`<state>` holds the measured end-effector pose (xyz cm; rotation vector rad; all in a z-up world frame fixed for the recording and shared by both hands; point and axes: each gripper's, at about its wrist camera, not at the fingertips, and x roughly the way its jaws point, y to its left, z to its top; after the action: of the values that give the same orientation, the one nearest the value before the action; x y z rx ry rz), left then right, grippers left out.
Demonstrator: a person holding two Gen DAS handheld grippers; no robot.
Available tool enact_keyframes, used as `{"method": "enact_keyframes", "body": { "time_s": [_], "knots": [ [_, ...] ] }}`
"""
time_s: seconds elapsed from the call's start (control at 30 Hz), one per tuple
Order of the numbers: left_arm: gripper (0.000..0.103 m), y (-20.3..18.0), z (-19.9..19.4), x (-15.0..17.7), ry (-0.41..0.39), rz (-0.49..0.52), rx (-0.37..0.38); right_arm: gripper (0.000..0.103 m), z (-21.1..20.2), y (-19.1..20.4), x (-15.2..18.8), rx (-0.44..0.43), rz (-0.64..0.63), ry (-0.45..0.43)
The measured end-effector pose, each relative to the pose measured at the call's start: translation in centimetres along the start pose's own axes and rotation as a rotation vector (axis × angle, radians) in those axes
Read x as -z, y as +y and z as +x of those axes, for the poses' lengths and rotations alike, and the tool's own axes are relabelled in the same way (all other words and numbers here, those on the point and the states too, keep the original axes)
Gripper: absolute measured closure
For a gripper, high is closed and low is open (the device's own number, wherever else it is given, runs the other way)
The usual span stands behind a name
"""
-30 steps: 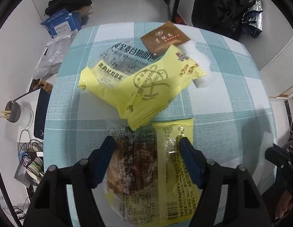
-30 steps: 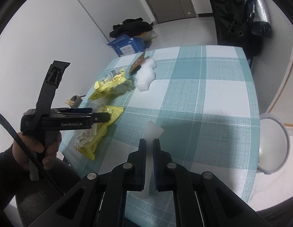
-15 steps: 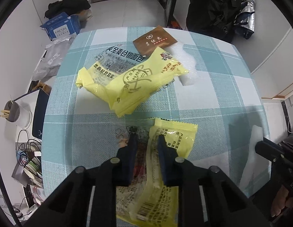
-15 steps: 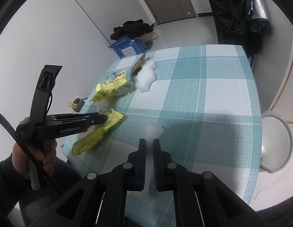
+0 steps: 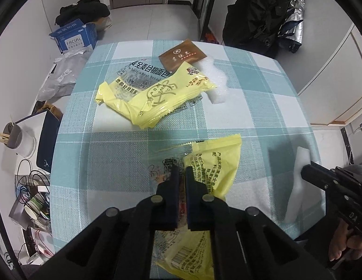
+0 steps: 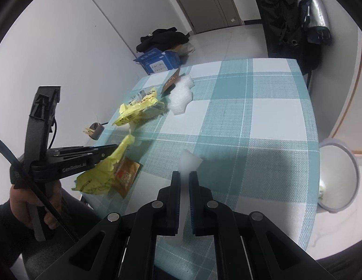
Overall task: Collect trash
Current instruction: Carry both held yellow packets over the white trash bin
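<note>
My left gripper (image 5: 181,172) is closing tight on a yellow and clear snack wrapper (image 5: 216,161), and its pads pinch the film. The right wrist view shows that wrapper (image 6: 99,177) hanging crumpled from the left gripper (image 6: 113,148) just off the table's near left corner. My right gripper (image 6: 184,175) is shut on a white foam piece (image 6: 189,162), which shows again as a foam piece (image 5: 297,186) at the right edge. Farther back lie a yellow wrapper (image 5: 167,95), a clear bread bag (image 5: 139,74), a brown packet (image 5: 182,56) and a foam block (image 5: 216,81).
The checked tablecloth (image 6: 262,116) covers a square table. A pale round basin (image 6: 339,177) stands on the floor to the right. A blue box (image 5: 73,37), a cup of sticks (image 5: 16,135) and cables sit on the left. Dark coats (image 5: 258,11) hang behind.
The left jaws went from wide open around the snack wrapper to pinched on it, and the wrapper has lifted and crumpled. The right gripper and its foam piece have stayed still.
</note>
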<state>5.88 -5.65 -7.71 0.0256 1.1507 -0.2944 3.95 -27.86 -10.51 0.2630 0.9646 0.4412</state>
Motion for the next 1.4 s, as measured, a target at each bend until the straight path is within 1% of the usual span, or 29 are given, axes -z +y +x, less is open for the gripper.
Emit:
{"method": "enact_keyframes", "body": {
  "time_s": [0.13, 0.4, 0.53, 0.73, 0.9, 1.03, 1.17, 1.27, 1.4],
  "knots": [
    [0.102, 0.4, -0.6, 0.2, -0.023, -0.027, 0.017, 0.096, 0.0, 0.3, 0.1, 0.008, -0.014, 0.0],
    [0.103, 0.8, -2.4, 0.8, -0.091, -0.042, 0.055, 0.096, -0.5, 1.7, 0.2, 0.023, -0.045, -0.012],
    [0.103, 1.2, -3.2, 0.8, -0.118, -0.073, 0.095, 0.096, -0.9, 2.4, 0.0, 0.011, -0.048, -0.01],
    [0.103, 1.2, -4.9, 0.7, -0.166, -0.079, 0.129, 0.096, -1.6, 3.5, -0.4, 0.024, -0.061, -0.021],
    [0.103, 1.0, -6.7, 0.2, -0.217, -0.09, 0.169, 0.096, -2.4, 3.8, -1.1, 0.006, -0.039, -0.049],
    [0.103, 0.3, -8.0, -0.6, -0.246, -0.078, 0.202, 0.096, -3.9, 4.0, -1.7, -0.004, -0.033, -0.084],
    [0.103, -1.4, -9.2, -2.1, -0.277, -0.05, 0.237, 0.096, -6.2, 3.8, -2.9, 0.002, -0.035, -0.132],
    [0.103, -3.3, -10.0, -3.3, -0.301, -0.014, 0.255, 0.096, -8.3, 3.0, -3.9, 0.008, -0.025, -0.174],
    [0.103, -6.5, -10.2, -5.4, -0.306, 0.025, 0.301, 0.096, -11.2, 0.9, -5.5, 0.016, 0.01, -0.228]
  ]
}}
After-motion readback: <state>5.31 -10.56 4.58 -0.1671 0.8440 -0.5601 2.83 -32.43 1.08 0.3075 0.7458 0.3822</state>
